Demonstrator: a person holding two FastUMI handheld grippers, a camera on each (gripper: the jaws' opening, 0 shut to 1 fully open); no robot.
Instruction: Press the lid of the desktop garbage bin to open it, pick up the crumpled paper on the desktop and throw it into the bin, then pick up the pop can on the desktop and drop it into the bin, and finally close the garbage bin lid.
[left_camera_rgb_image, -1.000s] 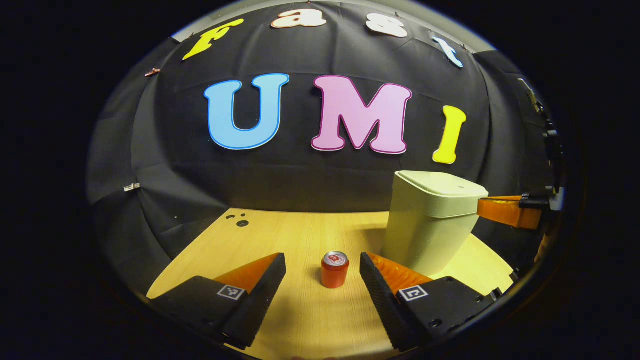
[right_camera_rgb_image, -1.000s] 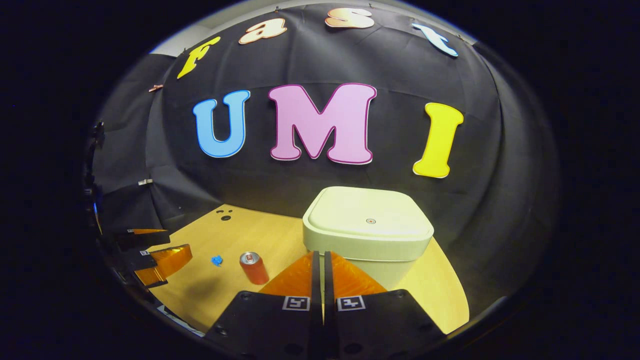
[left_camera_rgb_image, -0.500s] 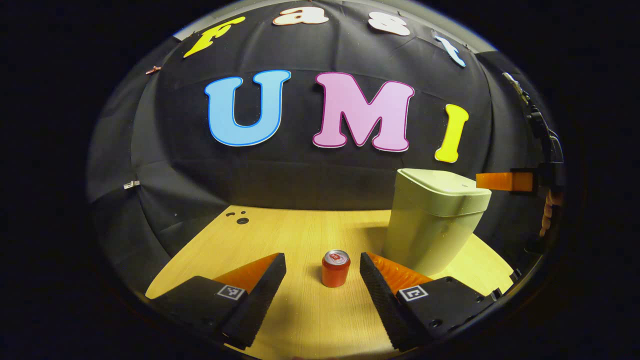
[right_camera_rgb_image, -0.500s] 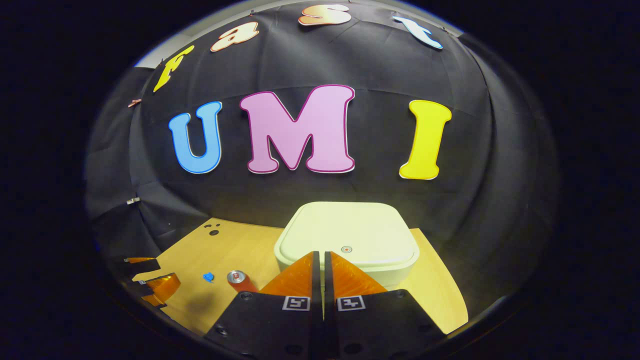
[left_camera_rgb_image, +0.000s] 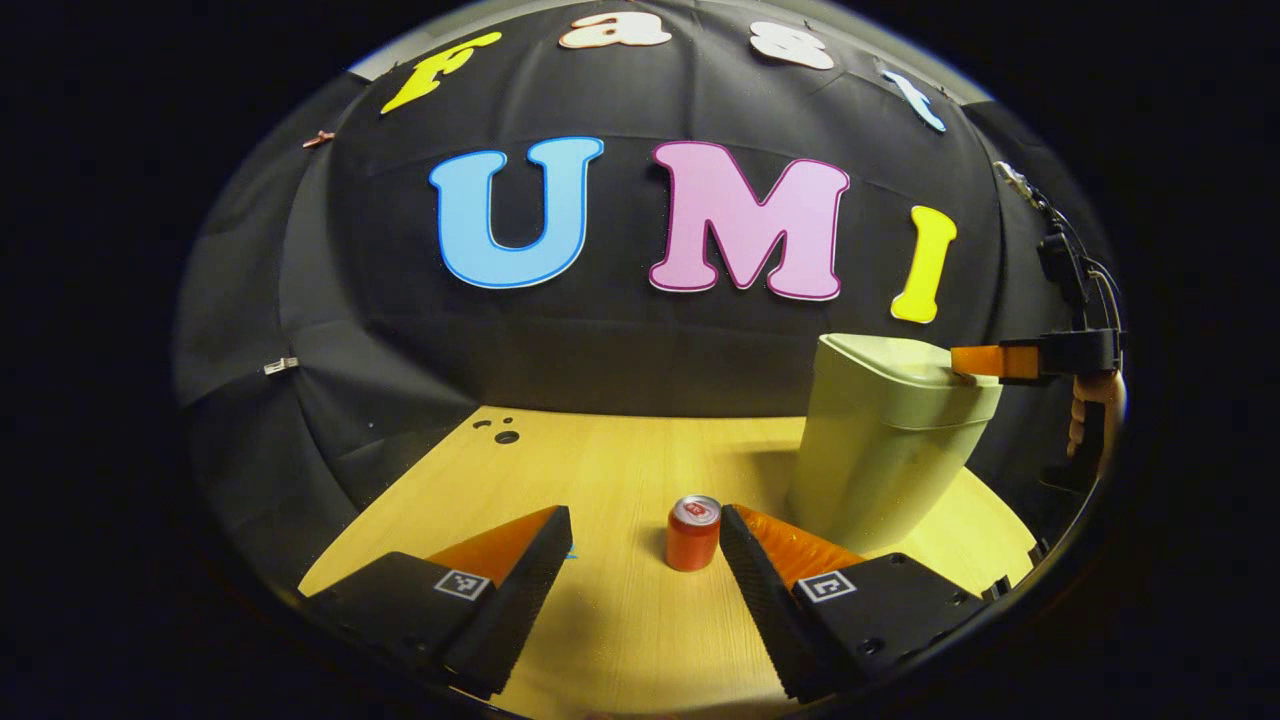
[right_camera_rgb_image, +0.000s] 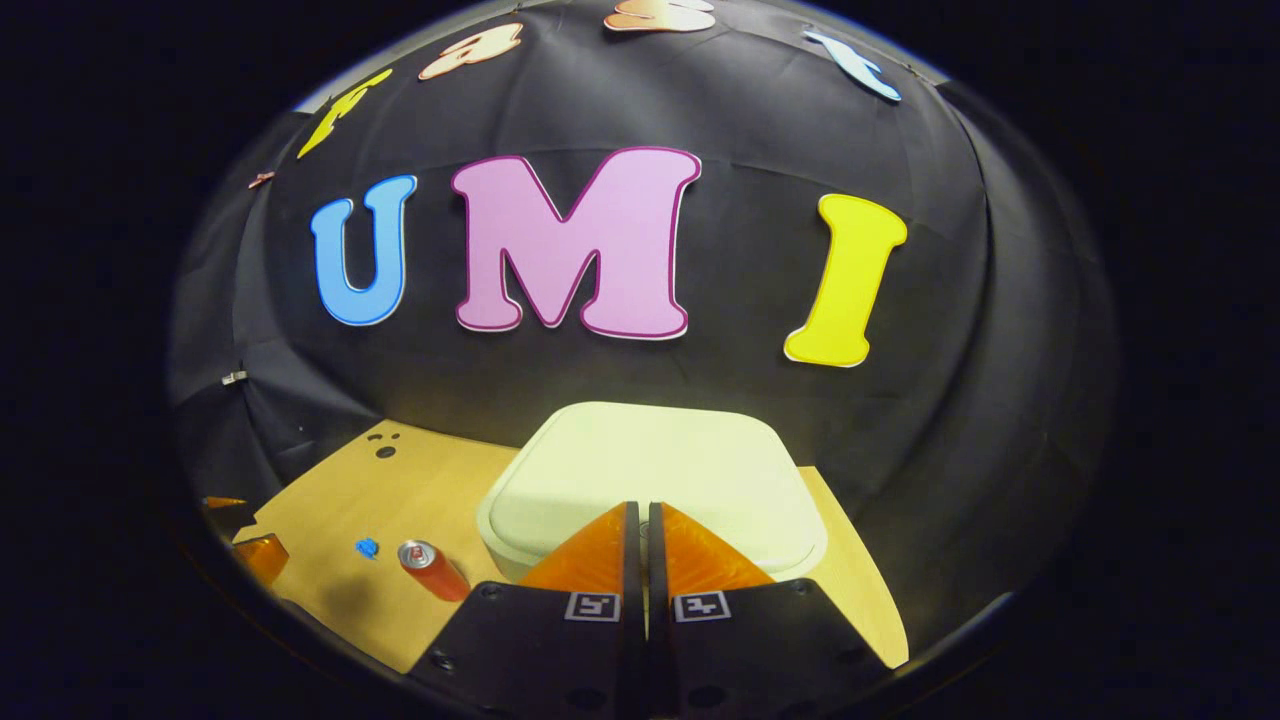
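Since the frames of a second ago the right gripper (right_camera_rgb_image: 637, 520) has come down and forward onto the bin lid (right_camera_rgb_image: 650, 465); in the right gripper view the lid now sits larger and lower, and its small centre mark, seen before, is covered by the fingertips. Right gripper fingers are pressed together with nothing between them, tips resting on the near middle of the lid. From the left gripper view the same tool (left_camera_rgb_image: 975, 361) comes in from the right, its tip lying on the top of the garbage bin (left_camera_rgb_image: 885, 450), with part of the hand (left_camera_rgb_image: 1085, 410) that holds it below the tool. Lid looks closed in both views. Left gripper (left_camera_rgb_image: 645, 560) hovers low over the wooden desktop (left_camera_rgb_image: 600, 470), fingers spread wide and holding nothing. Pop can (left_camera_rgb_image: 692, 532) stands upright on the desktop, between the two left fingertips but nearer the right-hand one, just in front of the bin's base; whether it touches that finger I cannot tell. In the right gripper view the can (right_camera_rgb_image: 430, 568) is left of the bin, and a small blue crumpled paper (right_camera_rgb_image: 367, 547) lies on the desktop just left of it, apart from it.
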